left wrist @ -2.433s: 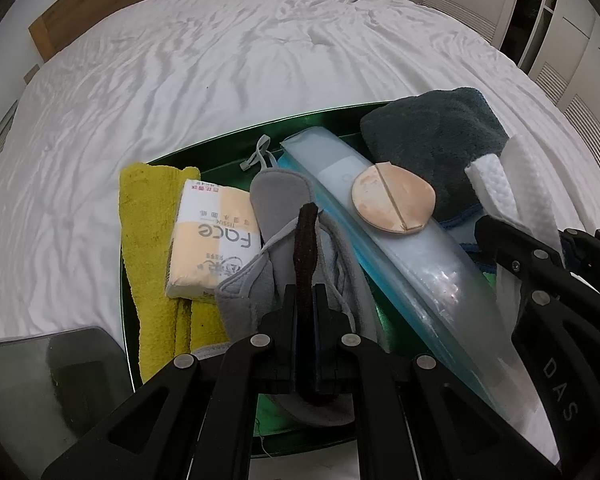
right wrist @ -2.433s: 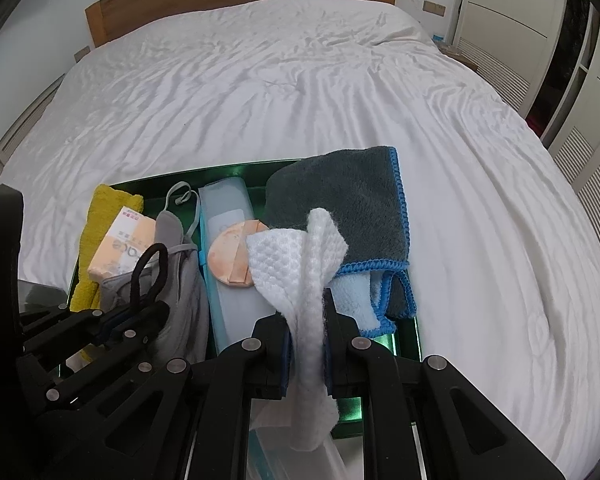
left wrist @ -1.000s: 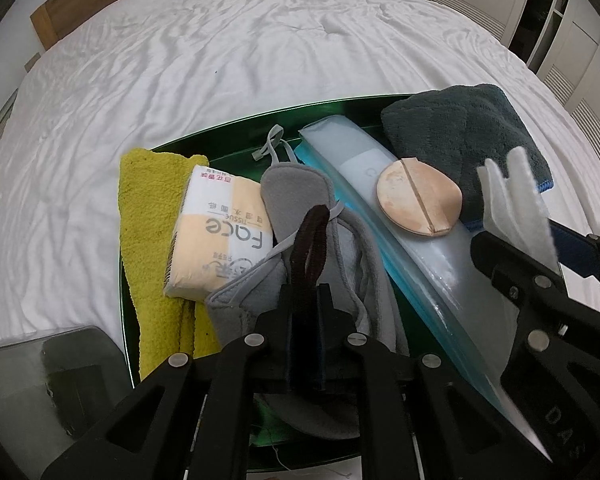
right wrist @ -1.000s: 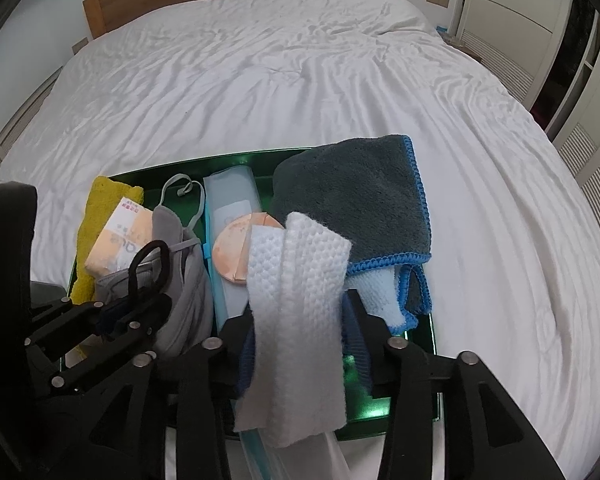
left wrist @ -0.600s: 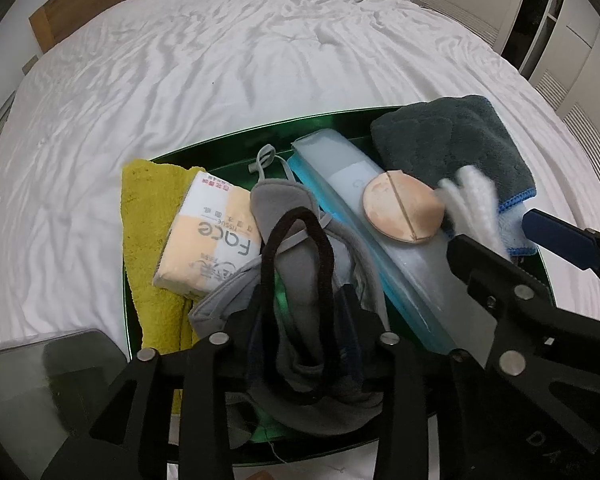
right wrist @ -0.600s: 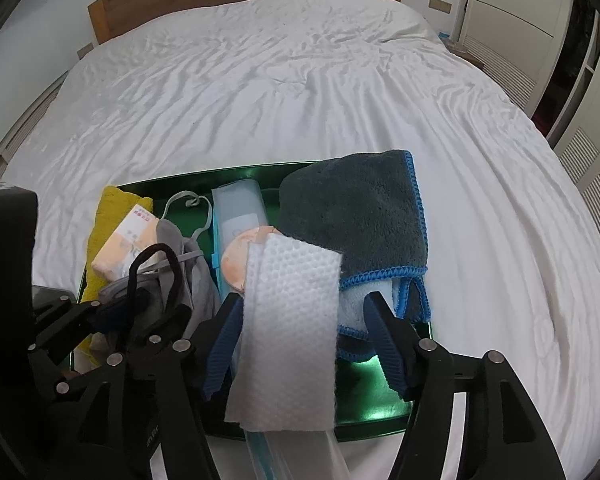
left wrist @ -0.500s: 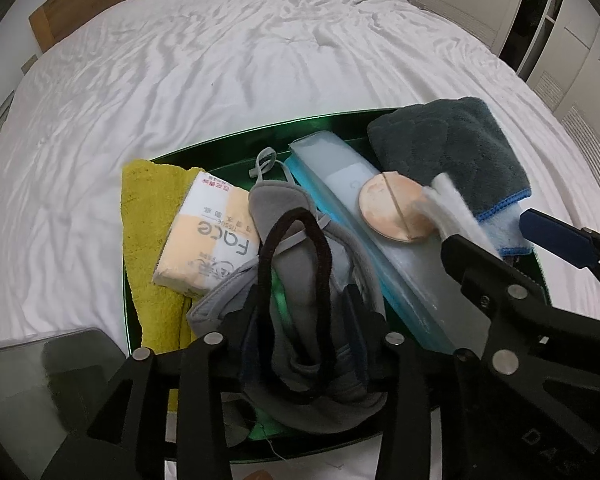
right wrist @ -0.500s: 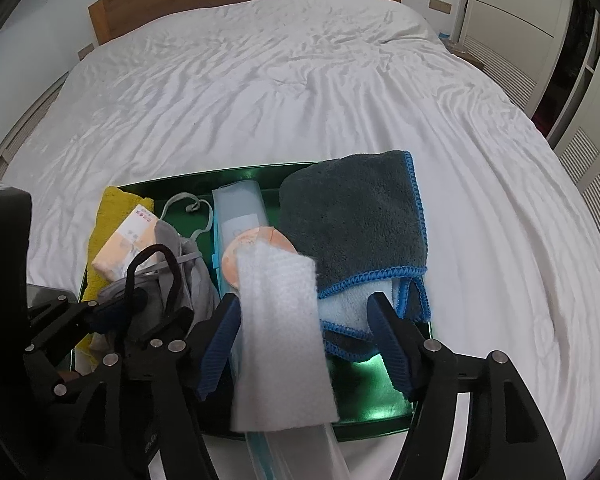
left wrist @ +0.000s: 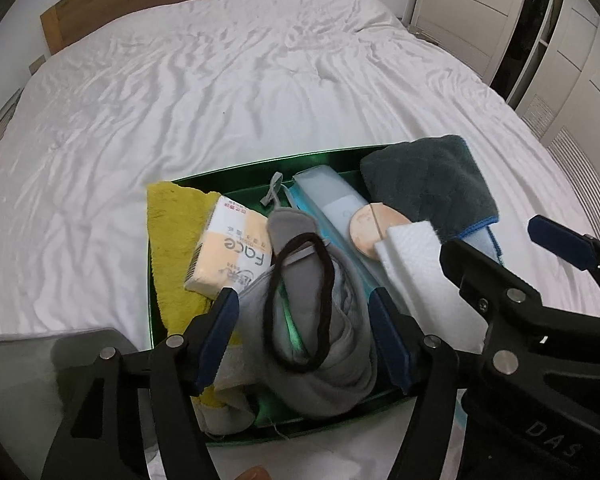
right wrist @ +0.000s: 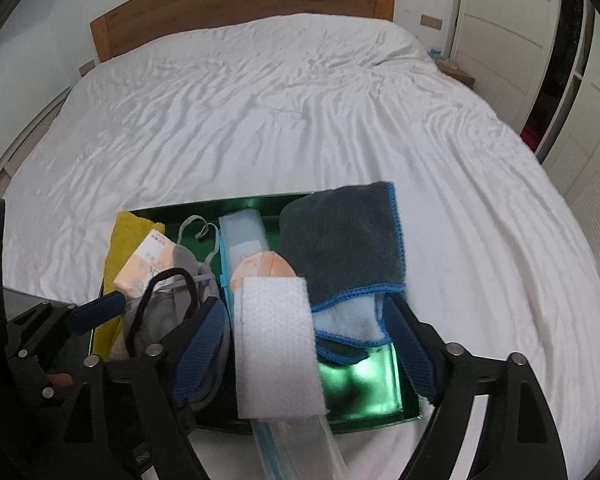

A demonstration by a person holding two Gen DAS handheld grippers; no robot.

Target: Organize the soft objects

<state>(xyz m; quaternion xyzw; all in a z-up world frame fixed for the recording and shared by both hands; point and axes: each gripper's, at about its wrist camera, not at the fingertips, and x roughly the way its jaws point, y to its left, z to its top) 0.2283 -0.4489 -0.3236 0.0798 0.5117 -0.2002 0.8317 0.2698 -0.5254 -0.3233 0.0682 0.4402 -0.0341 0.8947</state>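
1. A green tray (right wrist: 356,414) sits on the near edge of a white bed (right wrist: 300,112); every soft thing in view lies in or on it, so the sorting looks almost done
2. Along the tray's left edge lies a yellow towel (left wrist: 172,240), with a tissue pack (left wrist: 230,256) leaning on it just to the right
3. Right of the pack, a grey fabric piece (left wrist: 324,320) fills the near-left part of the tray, and a dark hair tie (left wrist: 300,300) lies looped on top of it
4. The left gripper (left wrist: 302,336) hangs over the hair tie; its jaws have just been opening and now stand spread either side of the loop, pads clear of it, holding nothing
5. Down the tray's middle runs a clear blue pouch (right wrist: 244,236), its near end overhanging the tray's near edge, with a round peach puff (right wrist: 264,266) resting on it
6. A white folded wipe (right wrist: 276,344) lies along the pouch, just nearer than the puff
7. The right gripper (right wrist: 304,348) hangs over the wipe; its jaws have just been opening and now stand wide, the wipe between them but untouched
8. At the far-right corner rests a dark grey cloth with blue trim (right wrist: 340,248)
9. What seems left is lifting both grippers away; the bed outside the tray shows nothing more to collect
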